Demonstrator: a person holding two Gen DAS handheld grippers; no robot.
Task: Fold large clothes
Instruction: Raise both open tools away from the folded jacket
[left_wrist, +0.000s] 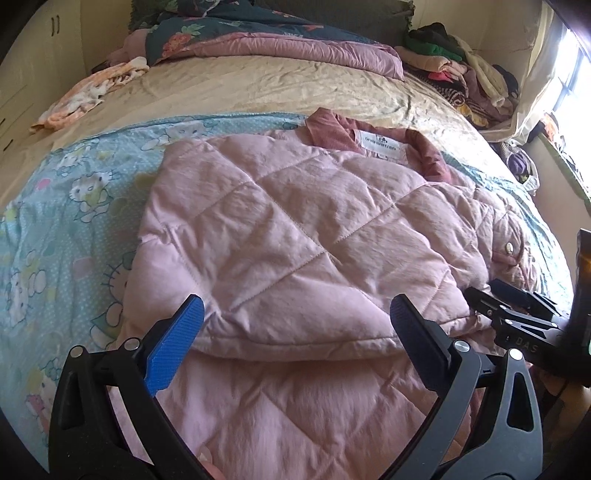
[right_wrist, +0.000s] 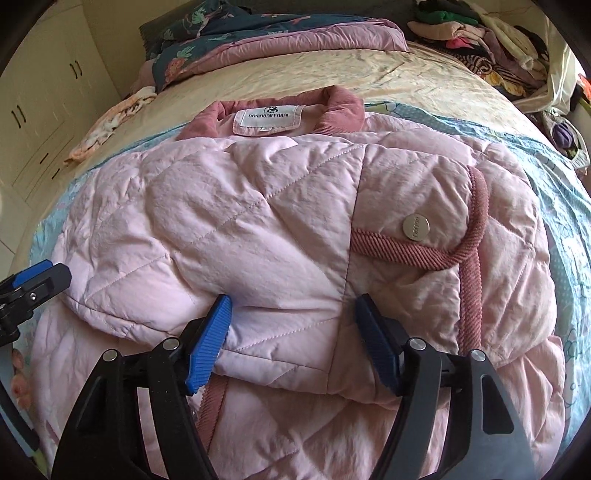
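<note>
A pink quilted jacket lies on the bed, its near part folded back over itself, its dark pink collar and white label at the far end. My left gripper stands open just above the folded edge, with nothing pinched between its blue pads. My right gripper is open, and the jacket's folded hem lies loosely between its fingers; a round metal snap and corded trim lie to its right. Each gripper shows in the other's view: the right gripper beside the jacket's right side, the left gripper at its left side.
Under the jacket lies a light blue cartoon-cat sheet on a beige bedspread. A pink quilt and floral duvet are bunched at the head. A clothes heap fills the back right, a peach cloth lies back left, and cupboards stand left.
</note>
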